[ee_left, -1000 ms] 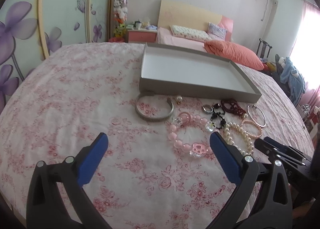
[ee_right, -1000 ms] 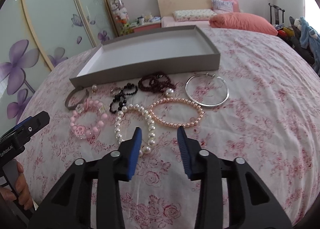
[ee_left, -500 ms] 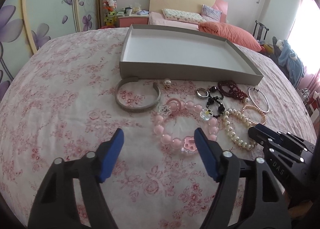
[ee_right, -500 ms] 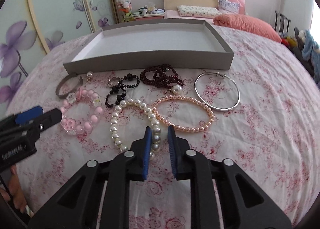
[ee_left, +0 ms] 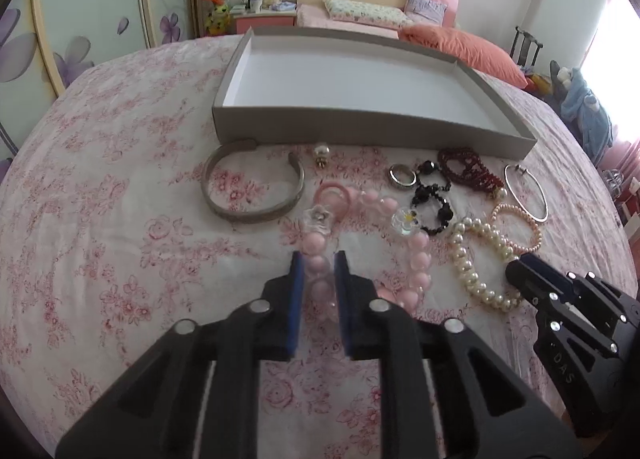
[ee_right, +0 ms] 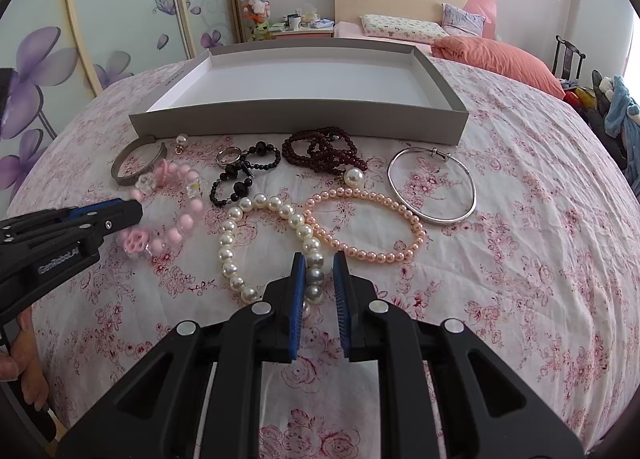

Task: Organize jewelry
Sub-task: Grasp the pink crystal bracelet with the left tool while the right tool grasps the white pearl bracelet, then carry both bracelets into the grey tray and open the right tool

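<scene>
Jewelry lies on a pink floral bedspread in front of an empty grey tray (ee_left: 360, 127) (ee_right: 300, 119). My left gripper (ee_left: 318, 259) (ee_right: 132, 211) is closing, and its blue pads press on the near strand of the pink bead bracelet (ee_left: 420, 255) (ee_right: 176, 235). My right gripper (ee_right: 320, 259) (ee_left: 516, 267) is closing on the near end of the white pearl bracelet (ee_right: 228, 255) (ee_left: 464, 259), with two shadowed pearls between its pads. Both bracelets still rest on the bedspread.
Loose pieces lie between the grippers and the tray: a silver cuff (ee_left: 248, 215), a ring (ee_right: 229, 155), black beads (ee_right: 240, 187), dark red beads (ee_right: 320, 151), a peach pearl bracelet (ee_right: 360, 251), a thin silver bangle (ee_right: 452, 215). A hand (ee_right: 24, 371) holds the left gripper.
The left gripper came forward and down over the pink bracelet and its wide jaws closed onto the strand. The right jaws narrowed around the white pearls.
</scene>
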Action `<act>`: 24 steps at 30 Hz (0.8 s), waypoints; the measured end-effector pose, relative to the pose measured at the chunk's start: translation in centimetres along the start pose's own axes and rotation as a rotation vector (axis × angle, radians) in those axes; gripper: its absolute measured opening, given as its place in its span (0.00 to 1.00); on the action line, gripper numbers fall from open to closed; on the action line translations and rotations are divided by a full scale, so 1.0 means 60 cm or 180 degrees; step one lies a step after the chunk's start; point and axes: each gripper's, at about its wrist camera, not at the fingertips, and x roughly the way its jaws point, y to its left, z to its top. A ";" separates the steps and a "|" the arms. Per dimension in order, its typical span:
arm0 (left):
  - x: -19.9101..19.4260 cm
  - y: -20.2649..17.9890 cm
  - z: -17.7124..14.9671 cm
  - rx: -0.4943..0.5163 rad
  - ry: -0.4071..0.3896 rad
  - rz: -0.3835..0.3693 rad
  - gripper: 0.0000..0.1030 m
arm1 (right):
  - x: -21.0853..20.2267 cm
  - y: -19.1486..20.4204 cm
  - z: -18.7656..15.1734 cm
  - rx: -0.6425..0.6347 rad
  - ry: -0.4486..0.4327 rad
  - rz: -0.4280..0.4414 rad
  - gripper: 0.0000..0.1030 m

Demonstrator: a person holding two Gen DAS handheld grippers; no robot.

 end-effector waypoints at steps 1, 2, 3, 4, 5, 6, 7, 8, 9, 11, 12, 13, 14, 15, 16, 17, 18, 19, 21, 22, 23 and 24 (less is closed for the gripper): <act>0.000 0.000 -0.001 0.0010 -0.0002 0.0000 0.15 | -0.001 -0.002 -0.001 0.0008 0.0001 0.0030 0.10; 0.000 0.000 -0.002 0.0014 -0.0003 -0.0008 0.15 | -0.003 -0.004 -0.002 0.0025 -0.0003 0.0052 0.10; -0.001 0.002 -0.003 0.0009 -0.0007 -0.0019 0.15 | -0.003 -0.006 -0.003 0.0036 -0.0009 0.0069 0.10; -0.002 0.003 -0.004 0.0001 -0.0013 -0.0030 0.15 | -0.004 -0.008 -0.003 0.0051 -0.0016 0.0088 0.10; -0.003 0.005 -0.006 -0.0008 -0.0020 -0.0039 0.14 | -0.006 -0.011 -0.004 0.0073 -0.0023 0.0110 0.10; -0.004 0.007 -0.007 -0.0021 -0.0032 -0.0047 0.13 | -0.007 -0.013 -0.005 0.0091 -0.0030 0.0134 0.10; -0.005 0.010 -0.009 -0.0027 -0.0036 -0.0055 0.13 | -0.008 -0.015 -0.006 0.0109 -0.0040 0.0158 0.10; -0.008 0.011 -0.010 -0.0033 -0.0044 -0.0066 0.13 | -0.010 -0.017 -0.006 0.0129 -0.0055 0.0178 0.10; -0.010 0.013 -0.011 -0.0035 -0.0059 -0.0070 0.13 | -0.011 -0.018 -0.006 0.0143 -0.0075 0.0192 0.10; -0.016 0.015 -0.012 -0.0029 -0.0097 -0.0075 0.13 | -0.017 -0.021 -0.004 0.0171 -0.0123 0.0217 0.10; -0.020 0.015 -0.012 -0.0028 -0.0120 -0.0077 0.13 | -0.020 -0.021 -0.003 0.0184 -0.0152 0.0227 0.10; -0.024 0.016 -0.013 -0.0024 -0.0148 -0.0077 0.13 | -0.022 -0.022 -0.001 0.0194 -0.0182 0.0237 0.10; -0.029 0.017 -0.012 -0.0024 -0.0178 -0.0093 0.13 | -0.026 -0.023 0.001 0.0202 -0.0216 0.0249 0.10; -0.032 0.017 -0.012 -0.0026 -0.0199 -0.0106 0.13 | -0.030 -0.023 0.003 0.0203 -0.0241 0.0258 0.10; -0.038 0.017 -0.012 -0.0027 -0.0230 -0.0118 0.13 | -0.032 -0.022 0.003 0.0204 -0.0262 0.0268 0.10; -0.042 0.018 -0.011 -0.0032 -0.0255 -0.0133 0.13 | -0.035 -0.021 0.005 0.0210 -0.0298 0.0288 0.10; -0.046 0.019 -0.011 -0.0039 -0.0287 -0.0160 0.13 | -0.038 -0.022 0.007 0.0219 -0.0325 0.0302 0.10; -0.052 0.019 -0.011 -0.0037 -0.0330 -0.0185 0.13 | -0.040 -0.022 0.007 0.0225 -0.0341 0.0315 0.10; -0.061 0.019 -0.009 -0.0031 -0.0394 -0.0223 0.13 | -0.044 -0.022 0.009 0.0233 -0.0384 0.0351 0.10; -0.066 0.019 -0.008 -0.0031 -0.0429 -0.0255 0.13 | -0.046 -0.021 0.010 0.0234 -0.0402 0.0364 0.10; -0.071 0.018 -0.007 -0.0027 -0.0460 -0.0274 0.13 | -0.048 -0.021 0.012 0.0240 -0.0425 0.0384 0.10; -0.075 0.016 -0.006 -0.0022 -0.0489 -0.0293 0.13 | -0.050 -0.021 0.013 0.0245 -0.0445 0.0401 0.10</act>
